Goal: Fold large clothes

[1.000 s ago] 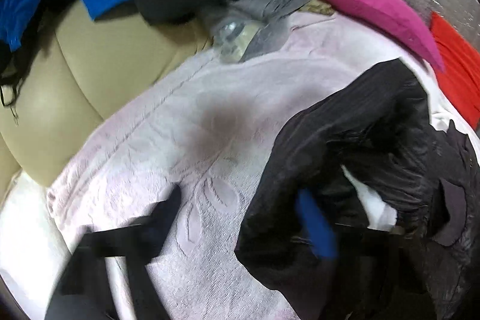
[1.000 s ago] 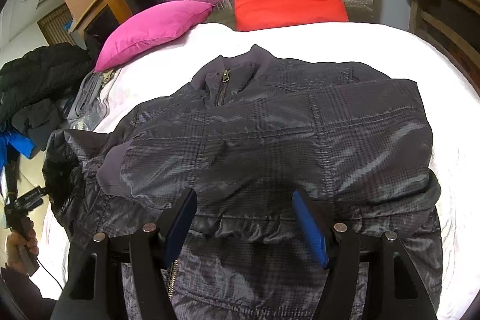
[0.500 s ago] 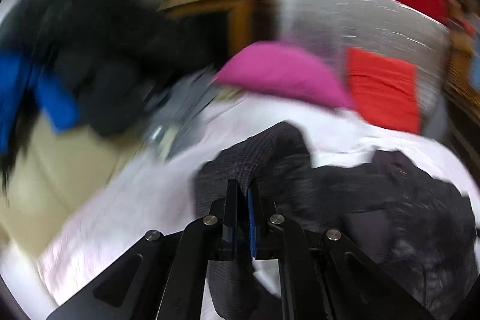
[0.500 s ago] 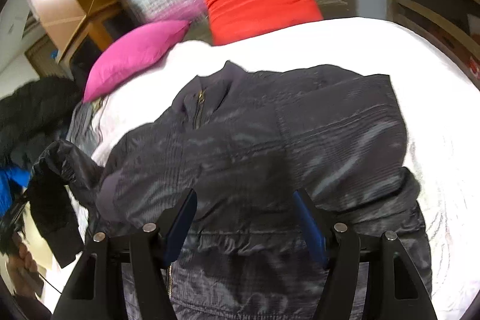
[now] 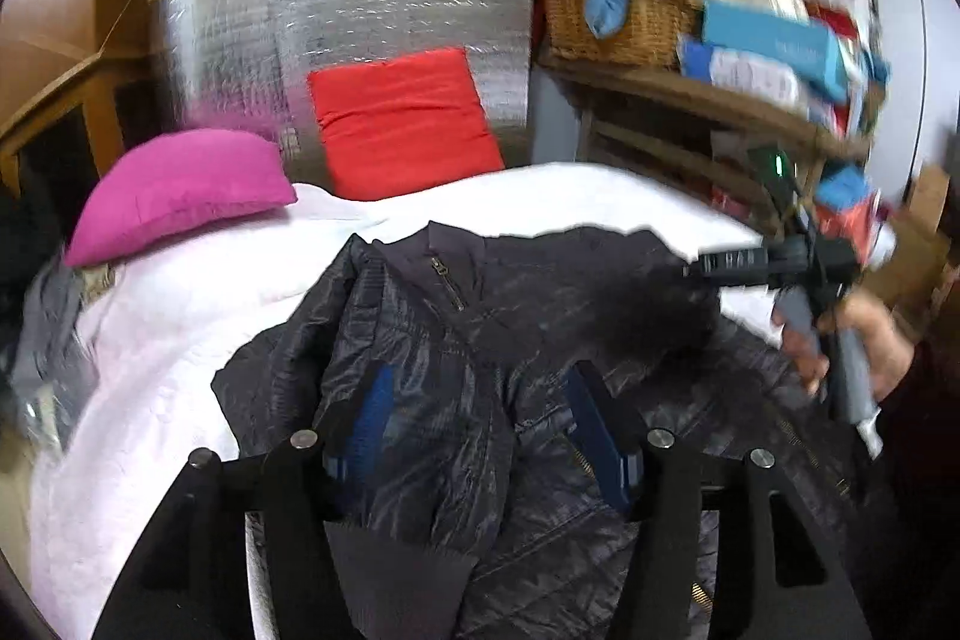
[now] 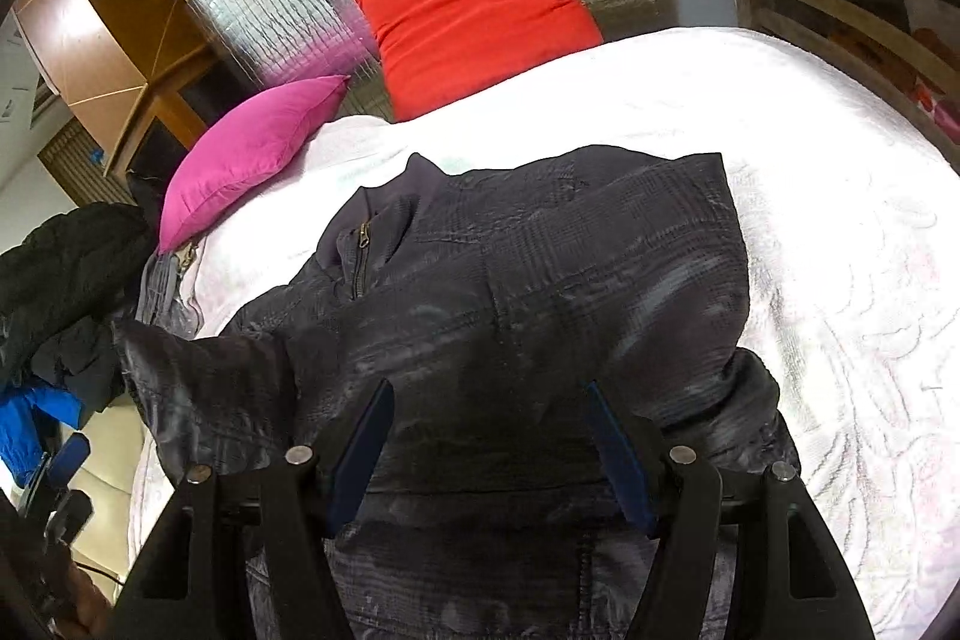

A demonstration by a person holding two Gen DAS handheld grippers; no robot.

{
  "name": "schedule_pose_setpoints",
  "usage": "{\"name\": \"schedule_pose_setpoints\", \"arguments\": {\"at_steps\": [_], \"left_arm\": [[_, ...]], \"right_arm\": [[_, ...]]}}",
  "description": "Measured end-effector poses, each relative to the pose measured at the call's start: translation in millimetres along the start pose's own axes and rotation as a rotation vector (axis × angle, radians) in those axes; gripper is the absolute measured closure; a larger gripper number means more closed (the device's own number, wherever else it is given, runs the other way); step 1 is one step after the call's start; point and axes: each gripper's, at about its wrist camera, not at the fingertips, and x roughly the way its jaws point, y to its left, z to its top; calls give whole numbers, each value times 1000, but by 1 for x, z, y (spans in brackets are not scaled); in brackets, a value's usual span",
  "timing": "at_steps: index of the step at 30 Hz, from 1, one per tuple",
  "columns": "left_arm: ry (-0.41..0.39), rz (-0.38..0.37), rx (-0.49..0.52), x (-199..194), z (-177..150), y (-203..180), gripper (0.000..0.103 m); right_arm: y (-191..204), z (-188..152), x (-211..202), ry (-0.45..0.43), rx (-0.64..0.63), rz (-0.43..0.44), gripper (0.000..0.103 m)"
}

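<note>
The dark shiny zip-up jacket (image 6: 528,292) lies spread on the bed with the white textured blanket (image 6: 840,232), collar toward the far end. Behind it, the magenta pillow (image 6: 252,148) sits far left, with the red square cushion (image 6: 474,4) to its right, leaning on the silver quilted foil headboard (image 6: 288,4). A heap of dark clothes (image 6: 66,280) sits off the bed's left side. In the left wrist view, a woven wicker basket (image 5: 624,16) sits on a wooden shelf (image 5: 720,100) to the right of the headboard. Both pairs of tongs hang over the jacket's near part, the left tongs (image 5: 480,430) left of the right tongs (image 6: 489,451).
</note>
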Motion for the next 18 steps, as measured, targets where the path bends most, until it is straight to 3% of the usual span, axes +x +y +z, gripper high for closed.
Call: {"name": "schedule_pose_setpoints", "arguments": {"at_steps": [3, 5, 6, 9, 10, 13, 18], "left_arm": [[-49, 6, -134, -14, 0, 32, 23], [-48, 39, -187, -19, -4, 48, 23], [-22, 53, -225, -15, -9, 62, 23], [106, -3, -308, 7, -26, 85, 23], [178, -16, -345, 17, -35, 92, 24], [274, -29, -373, 31, -50, 98, 24], [305, -74, -346, 27, -62, 85, 24]], "right_arm": [[6, -2, 1, 9, -17, 32, 33], [16, -4, 3, 18, -50, 62, 33], [21, -5, 3, 19, -65, 66, 33], [37, -12, 8, 27, -113, 56, 33], [38, -14, 10, 32, -117, 56, 33], [40, -17, 15, 44, -121, 52, 33], [35, -20, 20, 44, -103, 41, 33]]}}
